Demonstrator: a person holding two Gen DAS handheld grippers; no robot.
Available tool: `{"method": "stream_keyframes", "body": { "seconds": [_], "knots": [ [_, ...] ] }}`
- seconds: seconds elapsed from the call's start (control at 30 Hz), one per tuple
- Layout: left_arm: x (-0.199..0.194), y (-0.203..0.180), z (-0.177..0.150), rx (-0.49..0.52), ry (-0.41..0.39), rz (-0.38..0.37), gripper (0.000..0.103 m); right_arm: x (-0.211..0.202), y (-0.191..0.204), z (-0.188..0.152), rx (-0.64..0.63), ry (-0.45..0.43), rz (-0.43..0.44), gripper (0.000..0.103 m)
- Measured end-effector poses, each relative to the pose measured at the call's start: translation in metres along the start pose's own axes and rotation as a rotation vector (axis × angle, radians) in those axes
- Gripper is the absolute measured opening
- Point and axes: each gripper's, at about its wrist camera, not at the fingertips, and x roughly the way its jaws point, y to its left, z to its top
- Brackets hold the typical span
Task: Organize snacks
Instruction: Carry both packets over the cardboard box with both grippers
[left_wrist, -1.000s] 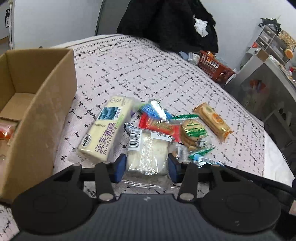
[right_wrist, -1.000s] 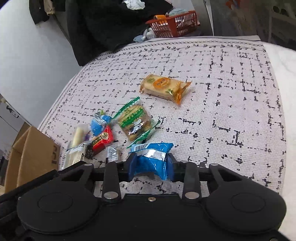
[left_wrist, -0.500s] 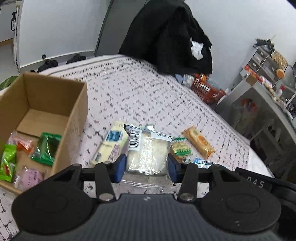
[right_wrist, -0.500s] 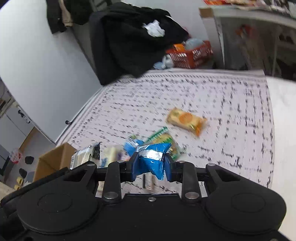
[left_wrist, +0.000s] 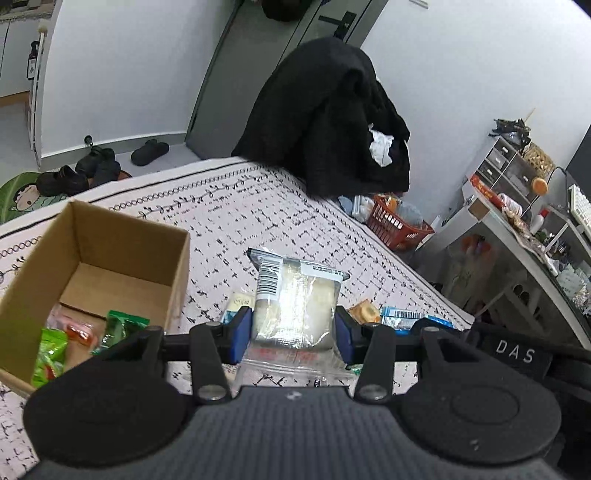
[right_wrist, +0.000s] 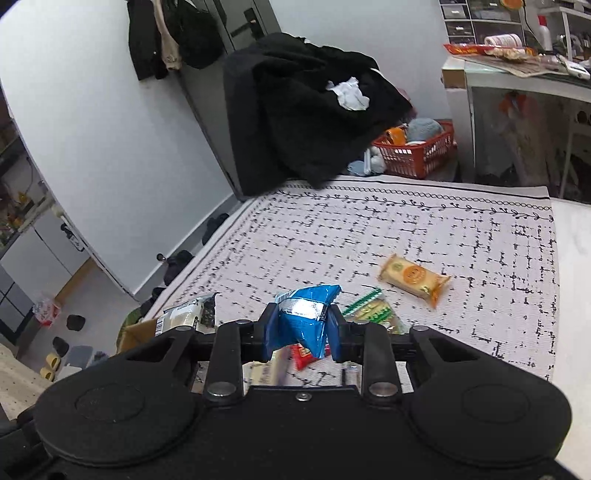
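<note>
My left gripper (left_wrist: 293, 332) is shut on a clear-wrapped pale cake packet (left_wrist: 295, 295), held in the air to the right of an open cardboard box (left_wrist: 177, 266). The box holds green (left_wrist: 122, 328) and pink snack packets. My right gripper (right_wrist: 301, 328) is shut on a crumpled blue snack packet (right_wrist: 306, 306), lifted above the patterned cloth (right_wrist: 406, 229). On the cloth lie an orange packet (right_wrist: 413, 278), a green-striped cracker packet (right_wrist: 373, 314) and a red packet (right_wrist: 304, 354). The cake packet (right_wrist: 184, 314) shows at the left of the right wrist view.
A heap of black clothing (left_wrist: 325, 122) lies at the far end of the cloth. A red basket (left_wrist: 399, 225) stands on the floor beyond it, and a cluttered desk (left_wrist: 517, 258) is at the right. Shoes (left_wrist: 81, 170) lie on the floor at the left.
Both grippers have risen off the cloth, each carrying its packet. The loose snacks have dropped lower in both views, and the inside of the box has come into the left view.
</note>
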Motion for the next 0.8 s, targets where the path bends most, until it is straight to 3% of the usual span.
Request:
{"method": "stream_keyframes", "body": {
  "seconds": [0.47, 0.8],
  "knots": [
    [-0.04, 0.032, 0.021, -0.05, -0.066, -0.013, 0.046, -0.009, 0.054, -0.007, -0.044, -0.011, 0.021, 0.027],
    [-0.049, 0.066, 0.028, -0.103, -0.058, 0.0, 0.046, 0.002, 0.087, -0.019, -0.073, 0.015, 0.019, 0.027]
  ]
}}
